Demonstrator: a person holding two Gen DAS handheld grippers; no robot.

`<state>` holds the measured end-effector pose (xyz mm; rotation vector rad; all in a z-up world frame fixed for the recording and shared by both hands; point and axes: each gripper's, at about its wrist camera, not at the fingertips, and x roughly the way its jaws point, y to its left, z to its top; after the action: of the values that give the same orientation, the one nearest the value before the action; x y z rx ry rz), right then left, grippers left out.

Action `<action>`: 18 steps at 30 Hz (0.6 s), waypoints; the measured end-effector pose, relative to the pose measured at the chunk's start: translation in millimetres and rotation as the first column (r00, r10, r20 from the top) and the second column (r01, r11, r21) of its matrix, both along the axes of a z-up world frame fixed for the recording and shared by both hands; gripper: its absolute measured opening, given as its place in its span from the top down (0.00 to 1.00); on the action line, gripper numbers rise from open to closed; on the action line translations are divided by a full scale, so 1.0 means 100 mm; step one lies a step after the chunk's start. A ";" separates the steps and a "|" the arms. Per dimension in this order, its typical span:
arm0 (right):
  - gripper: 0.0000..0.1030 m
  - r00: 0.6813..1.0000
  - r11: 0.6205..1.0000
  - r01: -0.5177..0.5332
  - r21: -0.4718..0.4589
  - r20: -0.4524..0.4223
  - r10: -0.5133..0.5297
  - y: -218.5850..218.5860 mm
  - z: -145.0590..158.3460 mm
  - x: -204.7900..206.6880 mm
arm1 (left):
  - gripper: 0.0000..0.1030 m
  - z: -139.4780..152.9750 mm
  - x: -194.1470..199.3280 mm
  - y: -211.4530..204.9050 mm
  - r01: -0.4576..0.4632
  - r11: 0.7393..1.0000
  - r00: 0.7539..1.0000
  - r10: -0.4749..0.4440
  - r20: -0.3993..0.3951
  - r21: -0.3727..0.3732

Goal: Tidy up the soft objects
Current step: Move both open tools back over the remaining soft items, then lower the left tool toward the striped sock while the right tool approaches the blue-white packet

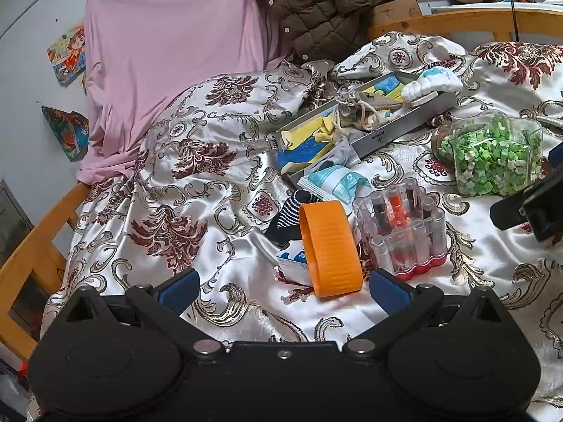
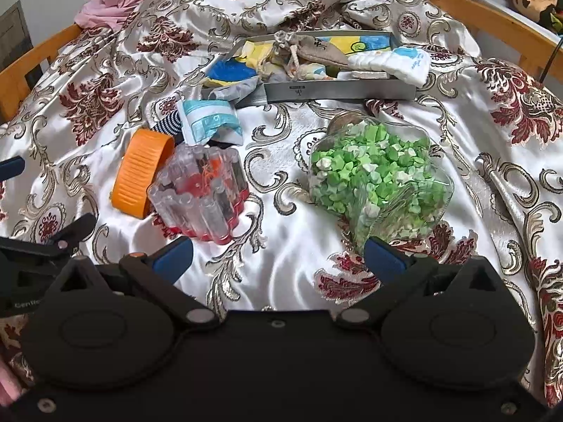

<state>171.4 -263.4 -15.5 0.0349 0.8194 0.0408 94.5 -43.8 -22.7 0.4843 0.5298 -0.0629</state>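
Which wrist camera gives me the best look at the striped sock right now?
The left wrist view: the striped sock lies ahead of the open left tool, showing its dark toe and stripes, partly behind the orange band. The right wrist view shows only a small striped patch between the band and a packet.

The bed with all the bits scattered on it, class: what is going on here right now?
A person holds a two-finger gripper in each hand above a patterned bedspread. The left gripper and right gripper are both open and hold nothing. A shallow metal box already contains a cloth pouch and a folded white cloth. A striped sock and soft packet lie outside it, beside an orange band, a clear thread case and a jar of green paper stars.
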 end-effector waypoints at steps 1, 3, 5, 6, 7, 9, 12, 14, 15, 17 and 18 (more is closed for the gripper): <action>0.01 1.000 1.000 0.004 0.005 -0.002 -0.004 -0.01 0.00 0.02 | 0.01 0.00 0.00 0.00 0.000 1.000 1.000 0.000 0.001 0.000; 0.01 1.000 1.000 0.007 0.013 -0.005 -0.007 -0.05 -0.01 0.04 | 0.01 0.00 0.00 0.00 0.002 1.000 1.000 -0.002 0.000 0.001; 0.01 1.000 1.000 0.006 0.014 -0.005 -0.006 -0.05 -0.02 0.06 | 0.01 0.00 0.01 0.00 0.002 1.000 1.000 -0.002 -0.001 0.006; 0.01 1.000 1.000 0.006 0.012 -0.004 -0.006 -0.05 -0.02 0.06 | 0.01 0.00 0.02 0.00 0.002 1.000 1.000 -0.002 -0.001 0.007; 0.01 1.000 1.000 0.006 0.011 -0.003 -0.006 -0.04 -0.02 0.06 | 0.01 0.00 0.02 0.00 0.002 1.000 1.000 -0.002 -0.001 0.007; 0.01 1.000 1.000 0.005 0.010 -0.001 -0.005 -0.04 -0.02 0.06 | 0.01 0.00 0.02 0.00 0.000 1.000 1.000 0.000 0.000 0.006; 0.01 1.000 1.000 0.008 0.010 0.000 -0.008 -0.02 -0.02 0.06 | 0.01 0.00 0.04 0.01 -0.004 1.000 1.000 0.004 0.002 0.005; 0.01 1.000 1.000 0.011 0.011 0.001 -0.011 -0.01 -0.01 0.07 | 0.01 0.00 0.05 0.01 -0.007 1.000 1.000 0.007 0.003 0.004; 0.01 1.000 1.000 0.012 0.011 0.002 -0.012 -0.01 -0.01 0.07 | 0.01 0.00 0.05 0.01 -0.009 1.000 1.000 0.009 0.004 0.004; 0.01 1.000 1.000 0.012 0.009 0.007 -0.012 0.01 0.00 0.06 | 0.01 0.01 0.05 0.02 -0.013 1.000 1.000 0.013 0.007 0.005; 0.01 1.000 1.000 0.012 0.008 0.008 -0.012 0.01 0.00 0.07 | 0.01 0.01 0.05 0.01 -0.015 1.000 1.000 0.015 0.009 0.005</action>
<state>178.0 -262.1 -15.6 0.0470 0.8104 0.0333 99.0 -42.5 -21.6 0.4850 0.5250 -0.0446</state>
